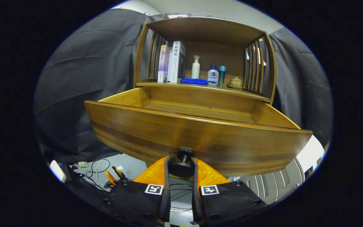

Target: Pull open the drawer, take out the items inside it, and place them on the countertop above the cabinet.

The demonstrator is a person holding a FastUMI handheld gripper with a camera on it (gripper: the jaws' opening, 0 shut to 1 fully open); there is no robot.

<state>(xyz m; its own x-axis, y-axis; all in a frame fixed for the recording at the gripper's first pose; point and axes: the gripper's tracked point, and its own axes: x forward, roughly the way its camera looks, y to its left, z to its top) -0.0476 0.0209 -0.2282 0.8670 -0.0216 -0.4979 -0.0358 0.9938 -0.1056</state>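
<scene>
Wooden drawer (pixel 197 132) out toward the camera, long axis crosswise, hand-held gripper (pixel 181 164) pinching its knob (pixel 183 164).

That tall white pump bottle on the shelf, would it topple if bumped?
Probably. The pump bottle stands tall and narrow, so it looks tippy, and its smooth sides may be slippery. The gripper is shut on the drawer knob, not near it.

The wooden drawer (pixel 197 138) stands pulled well out from under the countertop (pixel 200 86), its visible interior bare (front portion hidden behind its panel), dark round knob (pixel 183 162) centered low.
</scene>
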